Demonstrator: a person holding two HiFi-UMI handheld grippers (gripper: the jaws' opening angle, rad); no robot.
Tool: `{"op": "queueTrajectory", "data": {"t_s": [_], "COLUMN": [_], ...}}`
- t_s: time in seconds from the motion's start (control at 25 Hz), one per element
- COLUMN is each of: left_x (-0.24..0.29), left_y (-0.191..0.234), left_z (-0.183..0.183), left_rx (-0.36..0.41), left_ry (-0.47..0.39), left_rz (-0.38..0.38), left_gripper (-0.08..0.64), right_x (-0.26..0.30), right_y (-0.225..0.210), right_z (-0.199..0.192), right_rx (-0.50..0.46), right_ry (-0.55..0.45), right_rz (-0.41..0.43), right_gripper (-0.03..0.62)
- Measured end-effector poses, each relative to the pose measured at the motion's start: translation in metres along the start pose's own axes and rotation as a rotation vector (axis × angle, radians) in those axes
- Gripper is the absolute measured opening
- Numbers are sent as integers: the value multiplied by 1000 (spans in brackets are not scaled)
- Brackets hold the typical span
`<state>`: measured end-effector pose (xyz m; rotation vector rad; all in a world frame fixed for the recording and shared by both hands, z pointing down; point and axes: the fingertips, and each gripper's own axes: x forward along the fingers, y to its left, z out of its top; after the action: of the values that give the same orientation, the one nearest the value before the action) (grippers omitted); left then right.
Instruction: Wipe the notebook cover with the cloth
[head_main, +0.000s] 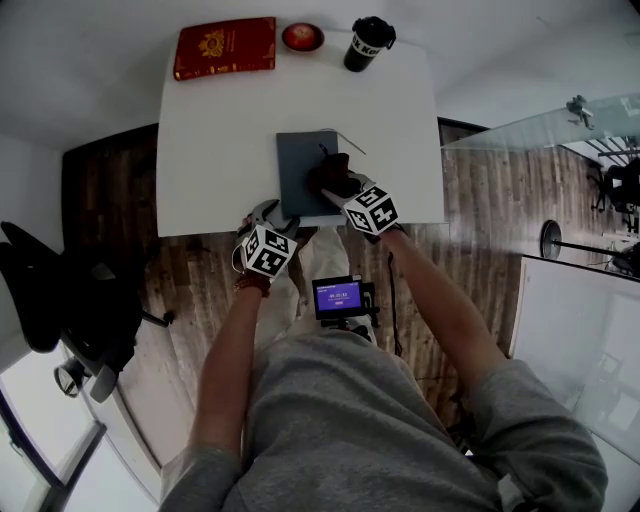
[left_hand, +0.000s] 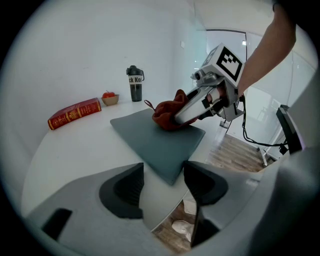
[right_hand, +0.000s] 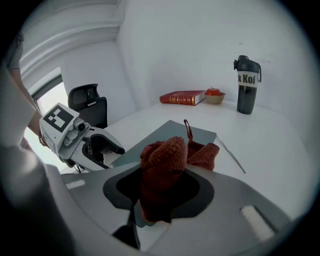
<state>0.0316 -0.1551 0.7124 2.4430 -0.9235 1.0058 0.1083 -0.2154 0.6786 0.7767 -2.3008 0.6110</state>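
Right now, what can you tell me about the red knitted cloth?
The dark red knitted cloth looks thick and woolly, with a small hanging loop at one edge. It is bunched into a lump, not spread flat. The right gripper is shut on one end of it, and the loose end rests on the cover of the flat grey notebook, on the side nearer the person.

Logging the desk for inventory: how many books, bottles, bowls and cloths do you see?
Books: 2, the red book and the grey notebook
Bottles: 1, the black bottle
Bowls: 1, the bowl
Cloths: 1, the red cloth
Total: 5
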Motion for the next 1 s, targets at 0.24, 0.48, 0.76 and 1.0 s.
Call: {"op": "queueTrajectory", "data": {"t_s": [0.24,0.48,0.76,1.0], "left_x": [1,0,0,0], "left_y": [1,1,1,0], "left_z": [1,0,0,-1], "left_rx": [0,3,3,1], "left_ry": [0,0,0,1], "left_rz": [1,3,4,0], "left_gripper": [256,258,258,258], "right_x": [-3,-7,-11,-15], "right_y": [9,19,30,36], "right_z": [-8,-14,-21,-25], "right_rx": [4,8,23,38], "right_ry": [2,9,20,17], "right_rz": [13,21,29,24], "right_gripper": [149,149,149,149]}}
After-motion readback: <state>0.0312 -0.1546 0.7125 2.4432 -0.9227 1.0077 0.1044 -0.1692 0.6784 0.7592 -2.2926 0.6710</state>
